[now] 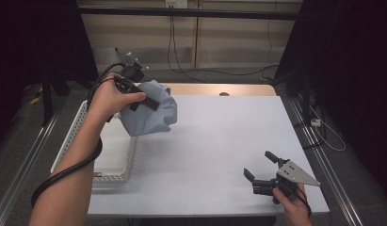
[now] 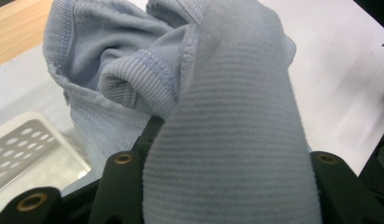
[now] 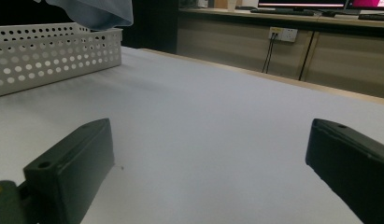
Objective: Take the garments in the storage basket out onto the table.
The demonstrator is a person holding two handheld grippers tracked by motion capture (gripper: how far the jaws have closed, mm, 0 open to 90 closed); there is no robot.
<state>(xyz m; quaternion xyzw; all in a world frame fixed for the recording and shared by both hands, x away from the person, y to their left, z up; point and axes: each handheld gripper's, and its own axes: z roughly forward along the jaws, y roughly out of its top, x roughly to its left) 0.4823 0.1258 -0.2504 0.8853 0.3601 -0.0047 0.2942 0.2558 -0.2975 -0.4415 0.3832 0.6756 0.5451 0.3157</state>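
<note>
- While the left gripper (image 1: 143, 96) hangs raised over the near-left part of the bench (image 1: 214, 141), we see its fingers (image 2: 122, 186) clamped on a bunched light-blue garment (image 1: 151, 110).
- The garment is lifted, dangling above the right rim of the white perforated basket (image 1: 78, 127) and the bench edge beside it; it touches neither, as far as we can tell.
- The right gripper (image 1: 261, 169) sits low at the near-right corner, fingers (image 3: 73, 163) spread wide, nothing between them, well apart from the garment.
- Progress, our guess: the pickup is done; laying it out on the bench or dropping it in the basket is left. We can't tell which way it's headed.
- Hard to make out: what kind of garment it is, since folds hide its shape; cloth covers most of the left fingertips; the basket's floor is partly hidden by the forearm.
</note>
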